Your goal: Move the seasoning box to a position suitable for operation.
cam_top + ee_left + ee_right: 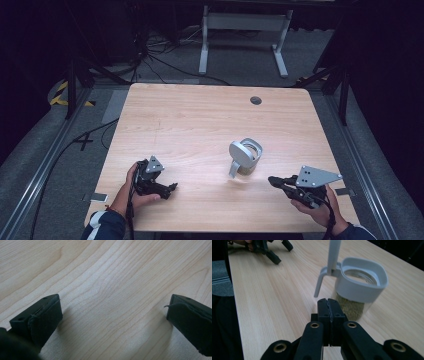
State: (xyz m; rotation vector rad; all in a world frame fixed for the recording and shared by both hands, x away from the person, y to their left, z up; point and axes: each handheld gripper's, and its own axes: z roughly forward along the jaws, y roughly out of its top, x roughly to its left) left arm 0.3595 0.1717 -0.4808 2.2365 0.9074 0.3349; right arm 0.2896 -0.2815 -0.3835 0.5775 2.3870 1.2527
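Note:
A clear jar (245,159) with a grey rim and a flipped-up grey lid stands right of the table's middle; in the right gripper view the jar (359,288) holds brownish grains and its lid points straight up. My right gripper (272,180) lies low near the front right edge, a short way from the jar, its jaws pressed together on nothing (328,302). My left gripper (171,188) rests at the front left with its jaws wide apart over bare wood (112,312). The left gripper (277,251) also appears far off in the right gripper view.
The wooden table (190,120) has a round cable grommet (256,100) near its far edge. Beyond the table are cables on a grey floor and a white frame (245,35). Dark rails run along both sides.

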